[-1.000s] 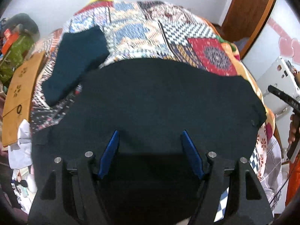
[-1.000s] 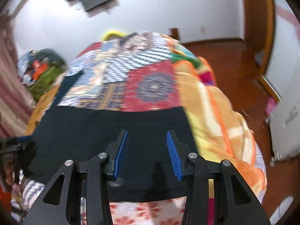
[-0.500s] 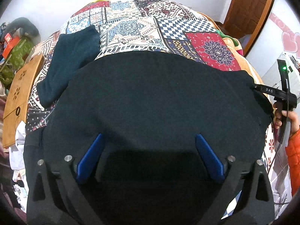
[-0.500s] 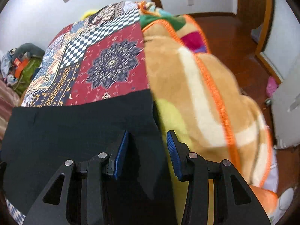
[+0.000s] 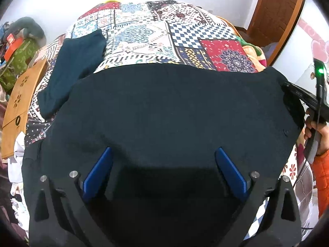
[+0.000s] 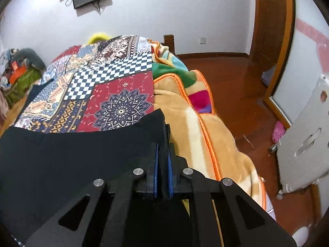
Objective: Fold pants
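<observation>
Right gripper [image 6: 162,160] clamps one pants [image 6: 72,160] corner; left gripper [image 5: 163,158] spread apart.

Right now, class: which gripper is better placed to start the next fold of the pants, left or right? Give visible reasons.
Right. The right gripper has its jaws shut on the edge of the pants beside the blanket. The left gripper hangs wide open over the cloth, gripping nothing.

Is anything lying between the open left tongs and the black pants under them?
Nothing visible. The left tongs hang open directly over the black pants, with only fabric between the blue pads. The folded dark garment lies off to the side on the quilt.
</observation>
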`<state>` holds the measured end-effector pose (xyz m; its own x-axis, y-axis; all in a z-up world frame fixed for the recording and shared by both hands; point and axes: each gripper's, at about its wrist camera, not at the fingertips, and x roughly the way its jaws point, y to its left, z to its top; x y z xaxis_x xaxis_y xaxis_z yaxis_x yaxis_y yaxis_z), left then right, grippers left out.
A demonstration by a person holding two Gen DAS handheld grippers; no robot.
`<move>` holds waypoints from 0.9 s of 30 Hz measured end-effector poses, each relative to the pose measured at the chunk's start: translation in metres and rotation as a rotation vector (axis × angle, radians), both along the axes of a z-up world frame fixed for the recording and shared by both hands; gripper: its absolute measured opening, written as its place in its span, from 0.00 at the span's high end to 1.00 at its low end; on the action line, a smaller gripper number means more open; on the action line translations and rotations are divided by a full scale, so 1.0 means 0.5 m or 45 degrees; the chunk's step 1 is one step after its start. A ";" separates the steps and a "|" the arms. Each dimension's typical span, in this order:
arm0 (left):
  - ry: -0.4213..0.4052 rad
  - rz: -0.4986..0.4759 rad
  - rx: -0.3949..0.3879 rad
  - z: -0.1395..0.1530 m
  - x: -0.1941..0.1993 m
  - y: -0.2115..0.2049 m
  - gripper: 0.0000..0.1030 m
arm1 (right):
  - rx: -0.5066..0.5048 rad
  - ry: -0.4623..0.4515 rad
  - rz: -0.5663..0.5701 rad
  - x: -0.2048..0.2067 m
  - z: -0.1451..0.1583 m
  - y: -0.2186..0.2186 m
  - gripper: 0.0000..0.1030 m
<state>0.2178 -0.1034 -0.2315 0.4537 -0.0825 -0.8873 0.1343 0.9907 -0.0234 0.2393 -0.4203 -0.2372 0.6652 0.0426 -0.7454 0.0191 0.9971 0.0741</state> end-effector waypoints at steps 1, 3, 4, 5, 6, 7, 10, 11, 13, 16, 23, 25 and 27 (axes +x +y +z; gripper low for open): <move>-0.002 -0.008 0.010 0.000 -0.002 -0.008 0.02 | -0.036 0.042 0.005 0.011 -0.006 0.005 0.90; -0.006 -0.028 0.005 0.000 -0.013 -0.020 0.02 | -0.102 0.090 -0.010 0.016 -0.009 0.014 0.89; -0.008 -0.034 -0.003 0.002 -0.016 -0.023 0.02 | -0.114 0.087 -0.013 0.015 -0.005 0.017 0.89; -0.015 -0.040 -0.013 0.005 -0.022 -0.025 0.02 | -0.101 0.073 -0.002 0.007 0.005 0.016 0.88; -0.025 -0.039 -0.019 0.008 -0.026 -0.025 0.02 | -0.072 0.062 0.013 -0.003 0.017 0.015 0.83; -0.039 -0.029 -0.031 0.014 -0.030 -0.021 0.03 | -0.040 0.055 0.028 -0.013 0.029 0.015 0.73; -0.106 0.056 -0.070 0.045 -0.039 0.016 0.06 | 0.030 0.014 0.066 -0.042 0.065 0.038 0.63; -0.140 0.096 -0.074 0.058 -0.043 0.034 0.06 | 0.036 -0.003 0.089 -0.052 0.077 0.050 0.63; -0.215 0.191 -0.079 0.089 -0.054 0.085 0.06 | 0.030 -0.022 0.131 -0.069 0.097 0.073 0.57; -0.305 0.326 -0.046 0.128 -0.070 0.168 0.06 | 0.018 -0.070 0.168 -0.097 0.120 0.104 0.47; -0.176 0.445 -0.057 0.098 -0.090 0.351 0.06 | 0.044 -0.043 0.199 -0.125 0.107 0.153 0.46; -0.064 0.449 -0.046 0.050 -0.091 0.382 0.06 | 0.050 -0.003 0.205 -0.132 0.089 0.169 0.46; 0.029 0.449 -0.028 0.000 -0.100 0.403 0.06 | 0.069 0.037 0.214 -0.135 0.073 0.184 0.46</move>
